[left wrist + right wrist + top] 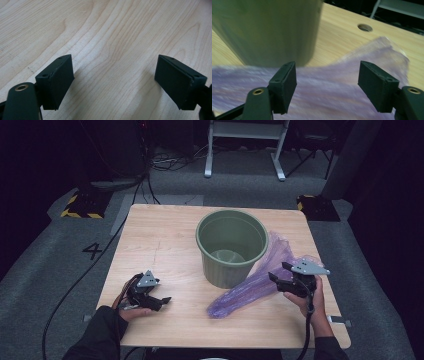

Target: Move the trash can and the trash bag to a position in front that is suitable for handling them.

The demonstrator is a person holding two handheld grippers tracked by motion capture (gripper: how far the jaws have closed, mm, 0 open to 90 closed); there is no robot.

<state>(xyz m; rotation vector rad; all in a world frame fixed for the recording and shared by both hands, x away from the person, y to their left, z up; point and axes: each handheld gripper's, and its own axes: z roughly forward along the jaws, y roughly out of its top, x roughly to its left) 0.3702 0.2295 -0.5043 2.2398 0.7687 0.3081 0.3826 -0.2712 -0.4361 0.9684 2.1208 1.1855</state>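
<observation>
The right tool (278, 271), jaws spread with nothing pinched between them, hovers over a crumpled, translucent purple plastic bag (252, 285). The bag lies flat on the light wooden tabletop (165, 240), stretched along the right side of a round, dark green plastic bucket (231, 247) and touching it. The left tool (159, 301), jaws also spread and empty, rests low over bare wood, well apart from the bucket.
</observation>
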